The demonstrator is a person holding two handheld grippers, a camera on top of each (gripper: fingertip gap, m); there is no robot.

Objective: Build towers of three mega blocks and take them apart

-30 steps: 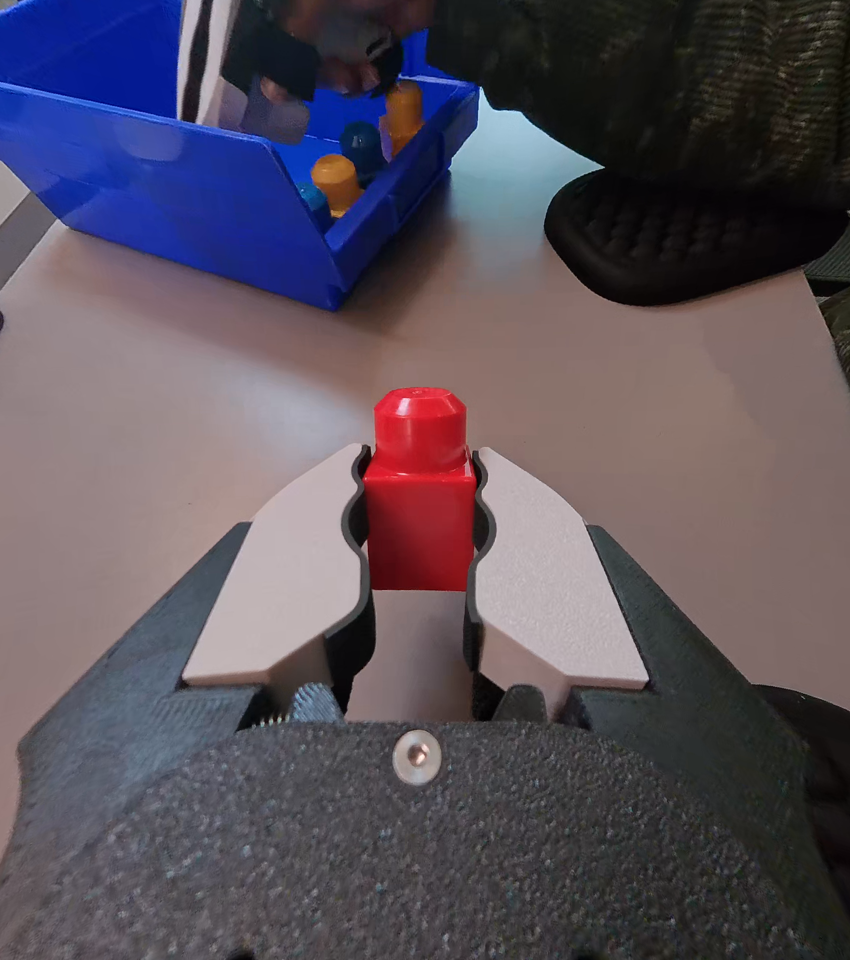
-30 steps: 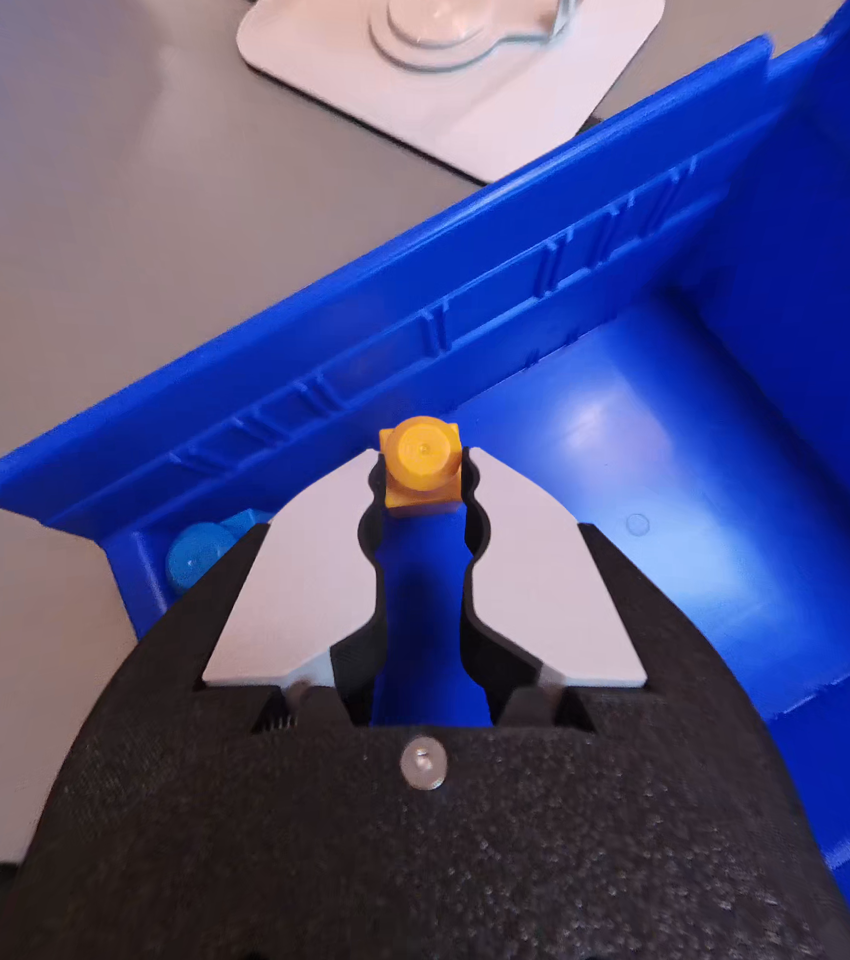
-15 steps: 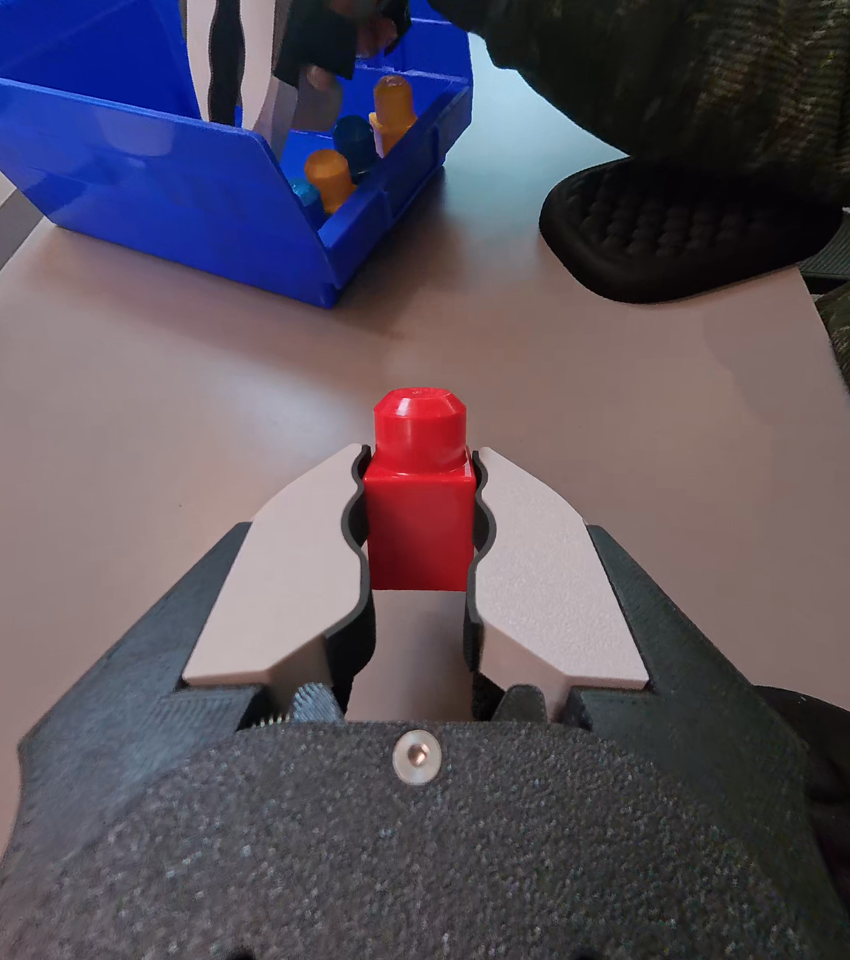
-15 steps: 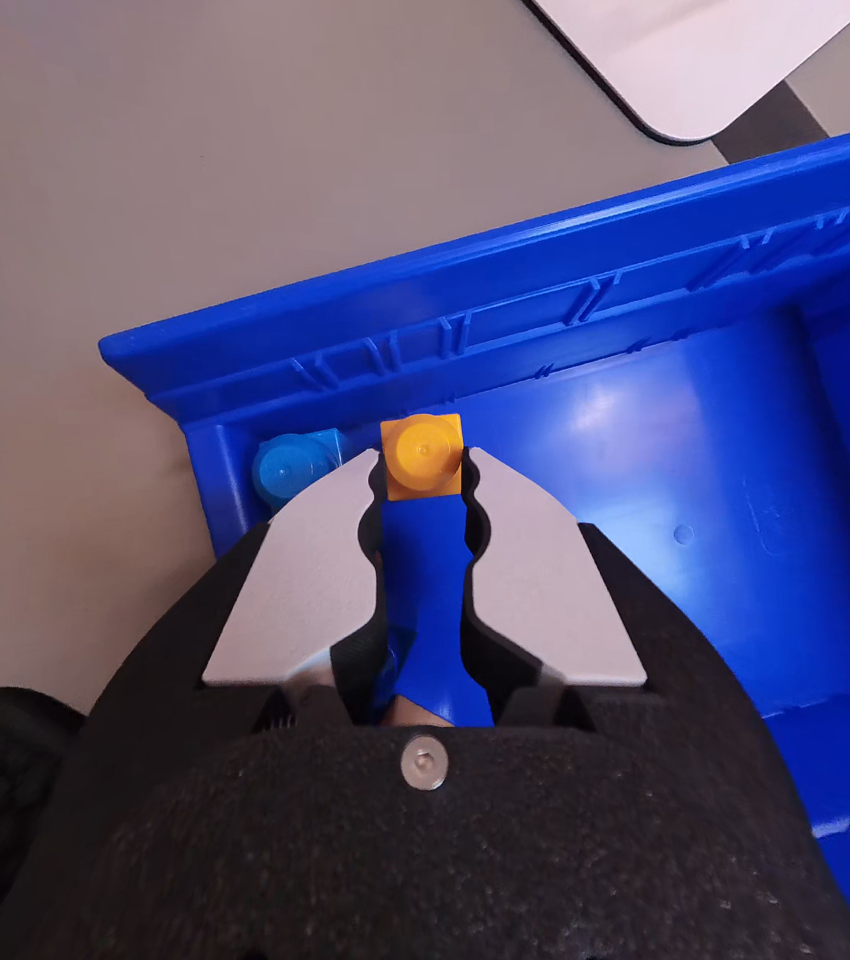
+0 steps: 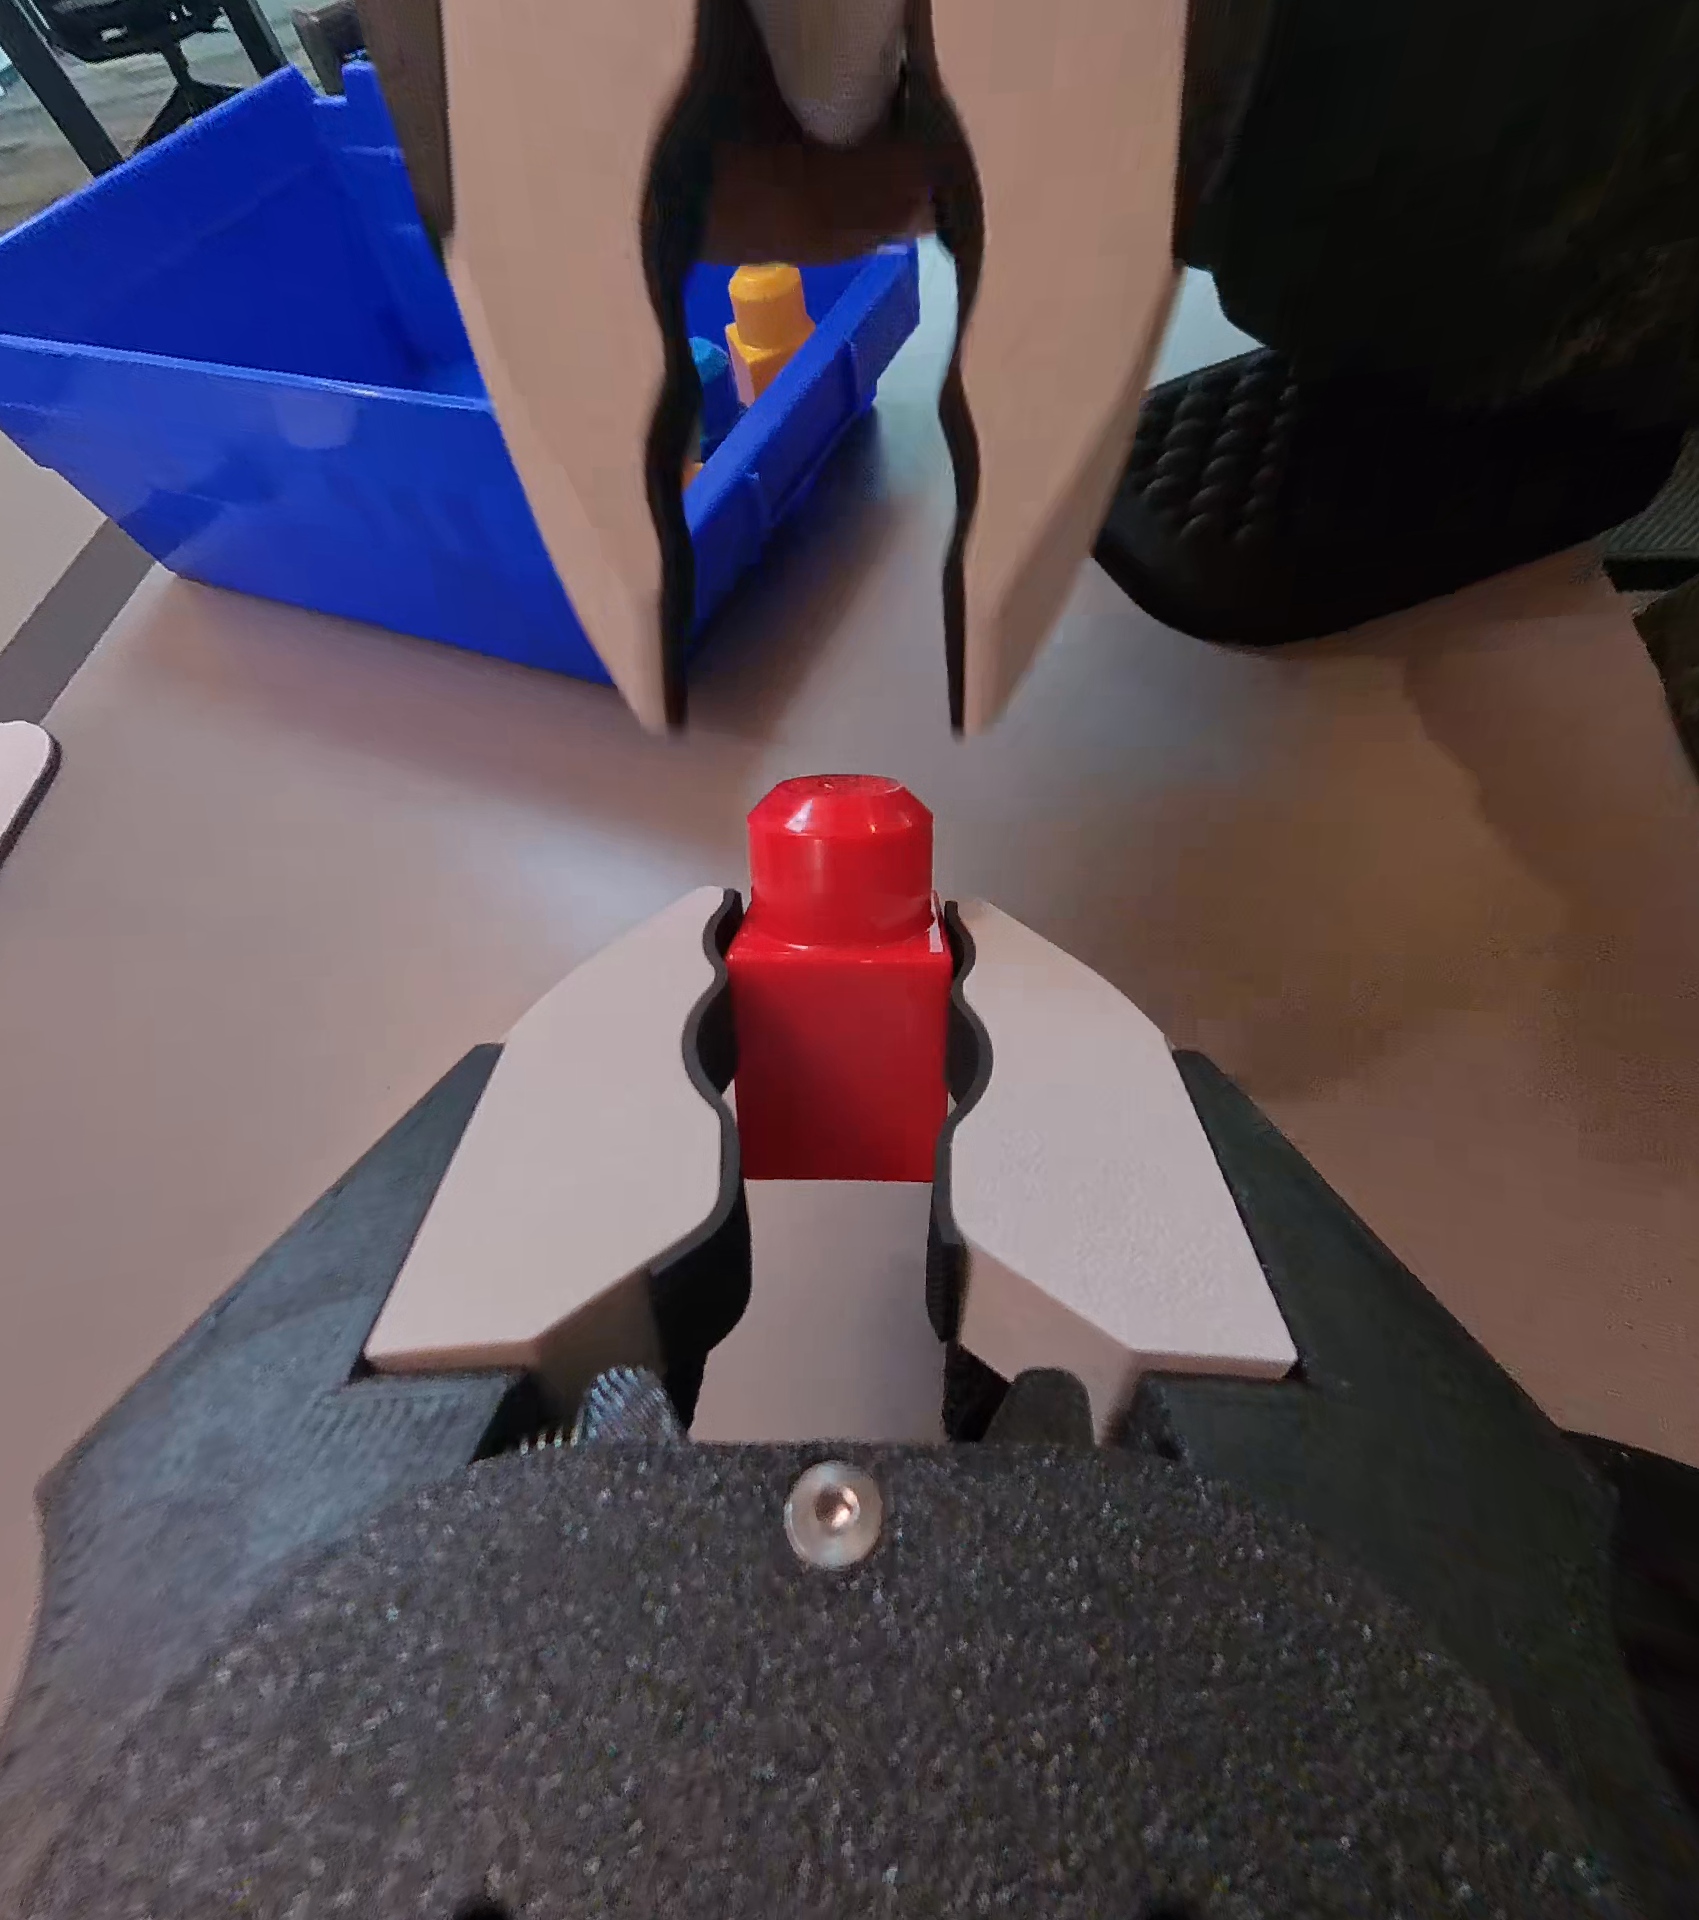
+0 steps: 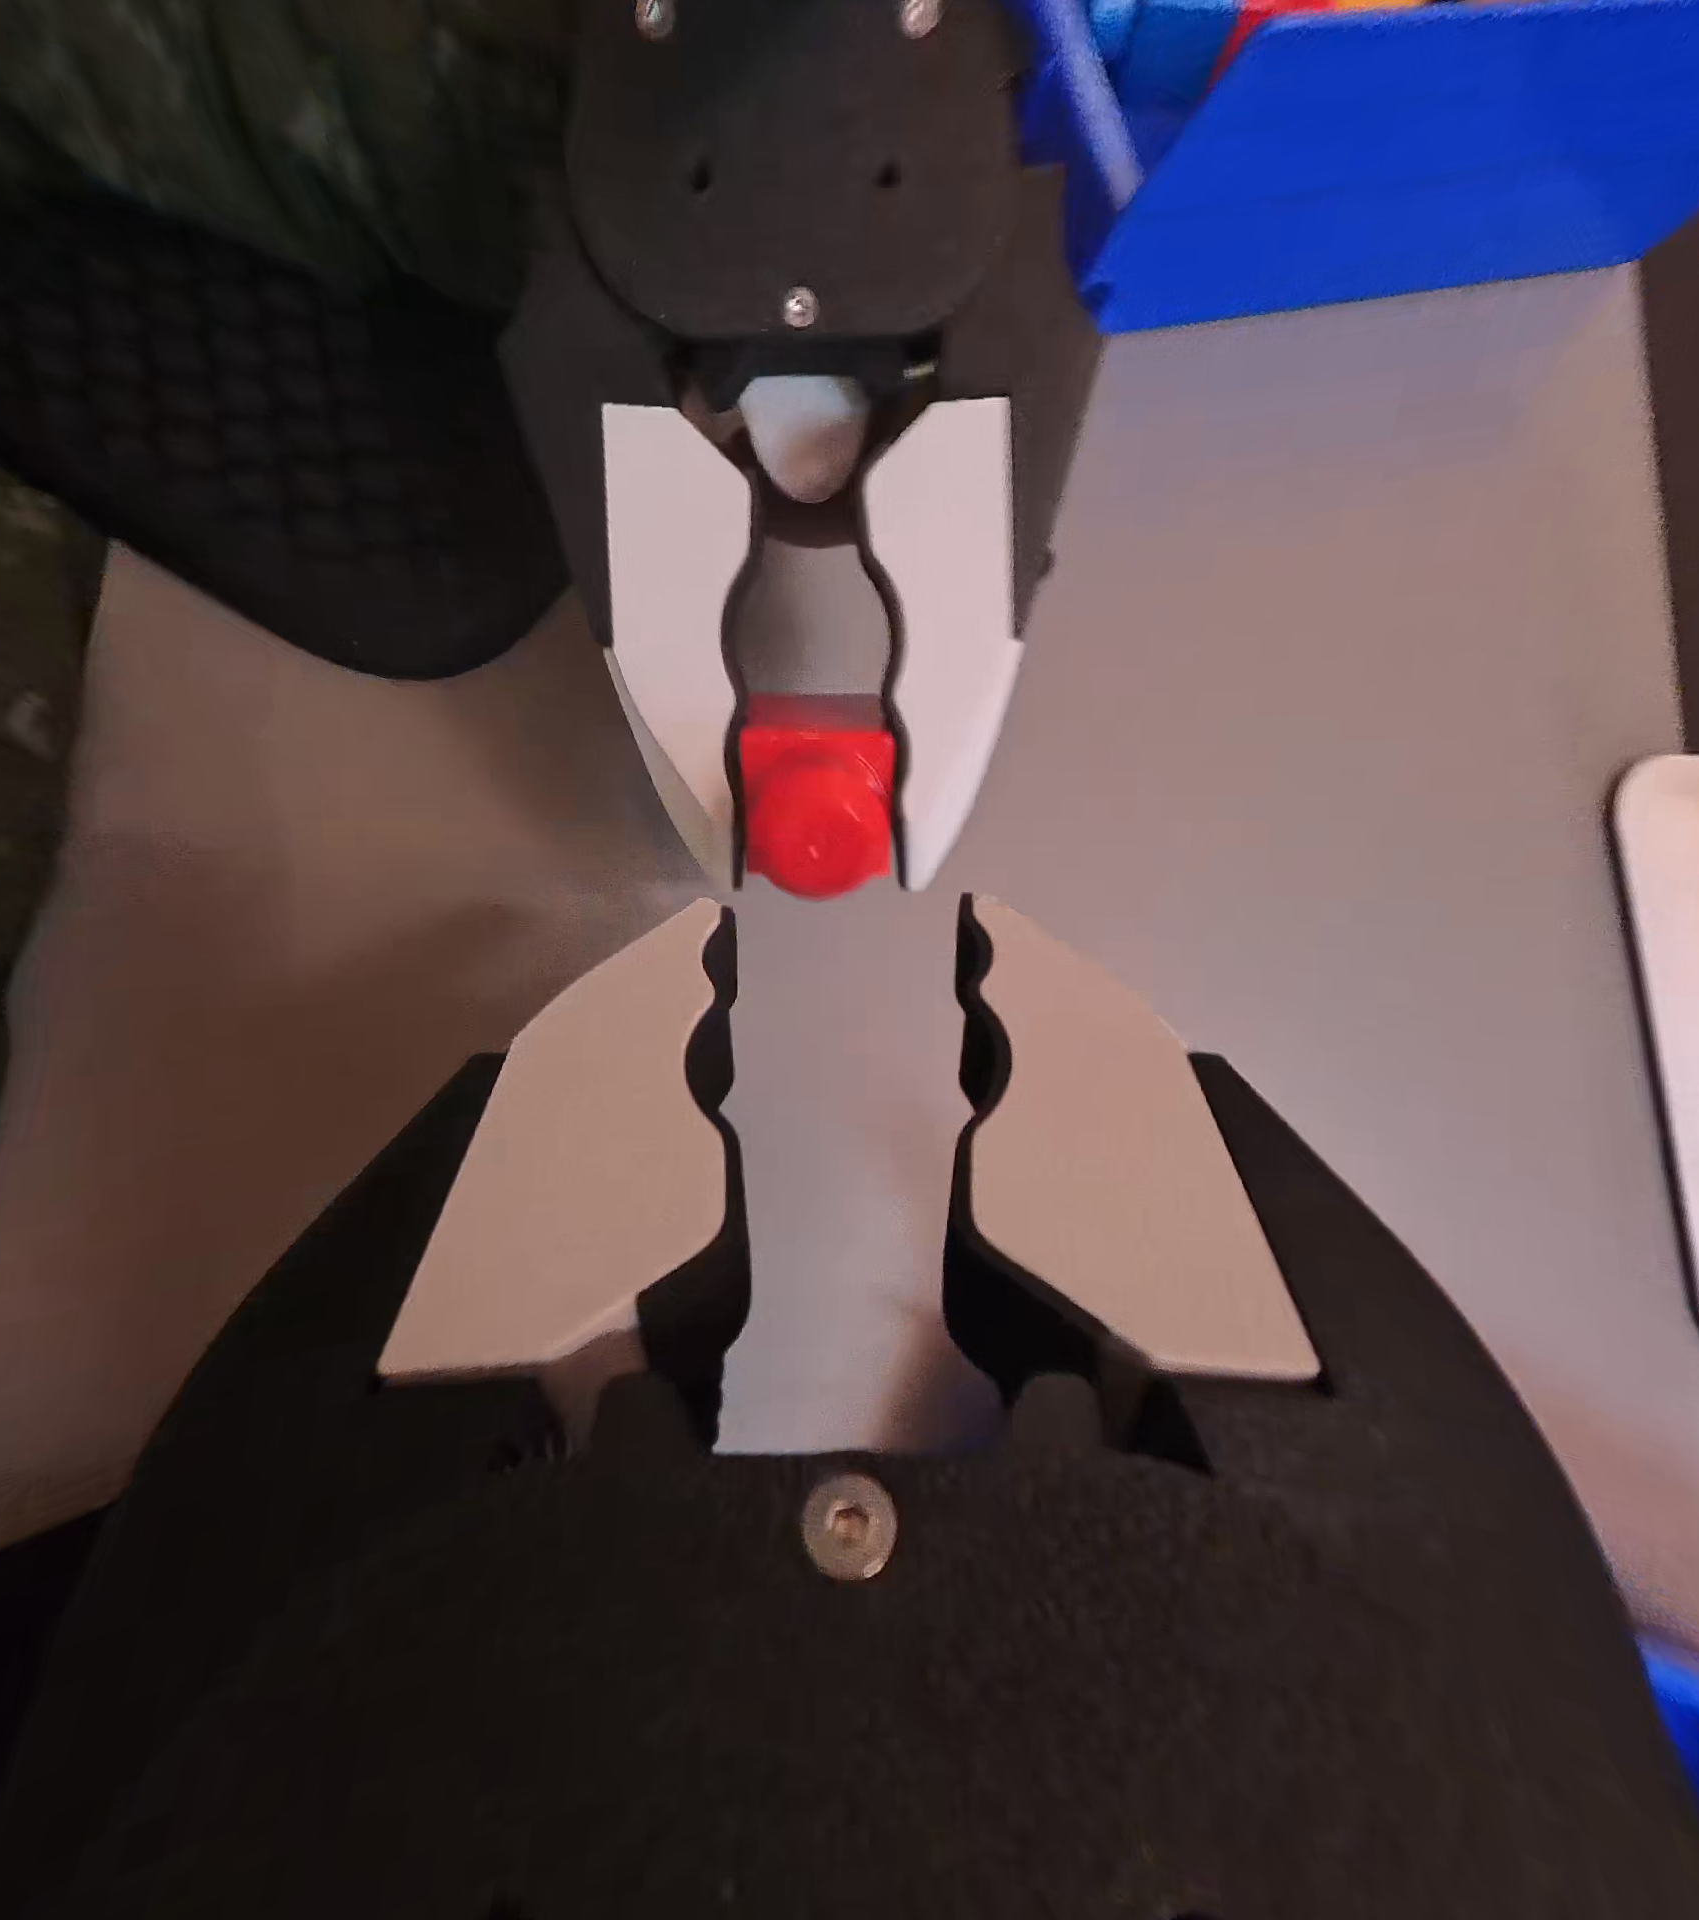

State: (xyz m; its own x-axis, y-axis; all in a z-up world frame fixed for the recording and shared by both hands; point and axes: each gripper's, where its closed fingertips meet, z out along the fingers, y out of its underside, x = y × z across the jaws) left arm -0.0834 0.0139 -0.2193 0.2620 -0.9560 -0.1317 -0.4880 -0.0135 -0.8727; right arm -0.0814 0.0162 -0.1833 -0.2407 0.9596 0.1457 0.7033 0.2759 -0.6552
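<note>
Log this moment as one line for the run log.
left gripper: shut on red block | right gripper: open, empty, facing red block | blue bin: other blocks inside

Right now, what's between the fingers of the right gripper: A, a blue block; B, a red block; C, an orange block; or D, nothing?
D: the right gripper is open with only bare table between its fingers, while the red block sits clamped in the left gripper facing it.
</note>
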